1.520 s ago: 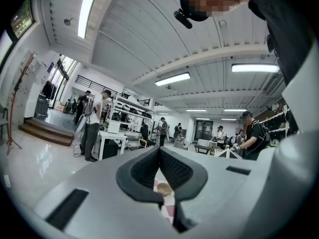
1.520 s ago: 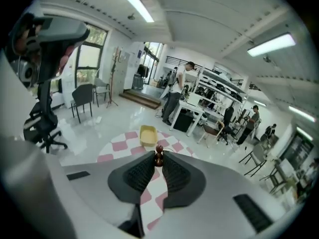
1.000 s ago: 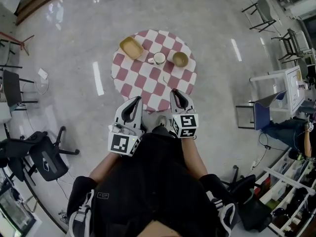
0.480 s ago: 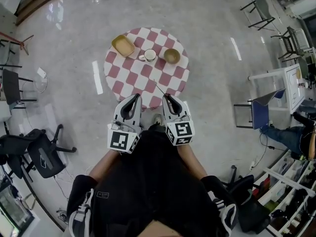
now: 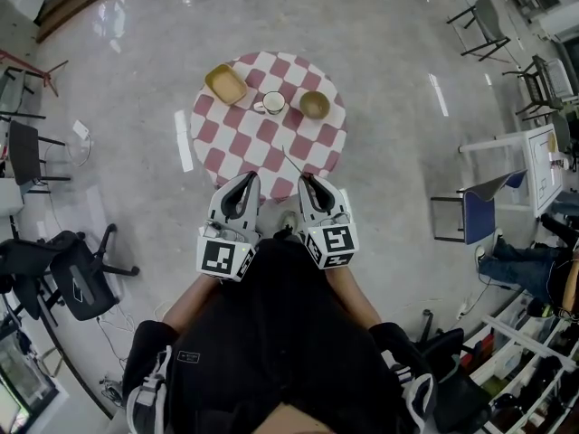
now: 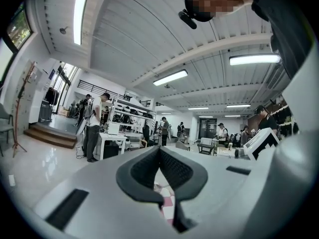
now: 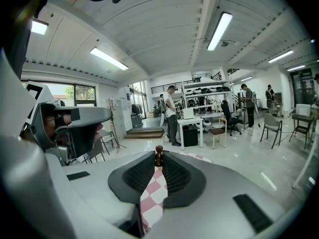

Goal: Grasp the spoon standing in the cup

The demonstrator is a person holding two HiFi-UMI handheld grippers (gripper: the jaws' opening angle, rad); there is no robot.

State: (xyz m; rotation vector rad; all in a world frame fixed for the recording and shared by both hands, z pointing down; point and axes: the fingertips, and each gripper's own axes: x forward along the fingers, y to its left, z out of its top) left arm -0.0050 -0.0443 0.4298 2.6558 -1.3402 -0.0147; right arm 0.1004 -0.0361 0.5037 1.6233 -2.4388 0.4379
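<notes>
— While the cup sits top centre on the surface, where's the spoon?
— Pinched in my right claw, low centre, clear of the cup. My left claw is closed, empty. Grasp looks done; nothing left, I judge.

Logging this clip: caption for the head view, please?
Head view: left hand-held gripper shut and empty, right hand-held gripper pinching a thin brown utensil, near the checkered table with its cup.

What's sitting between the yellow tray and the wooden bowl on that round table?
The white cup stands between the yellow tray and the wooden bowl, on the checkered table. The head view shows this.
</notes>
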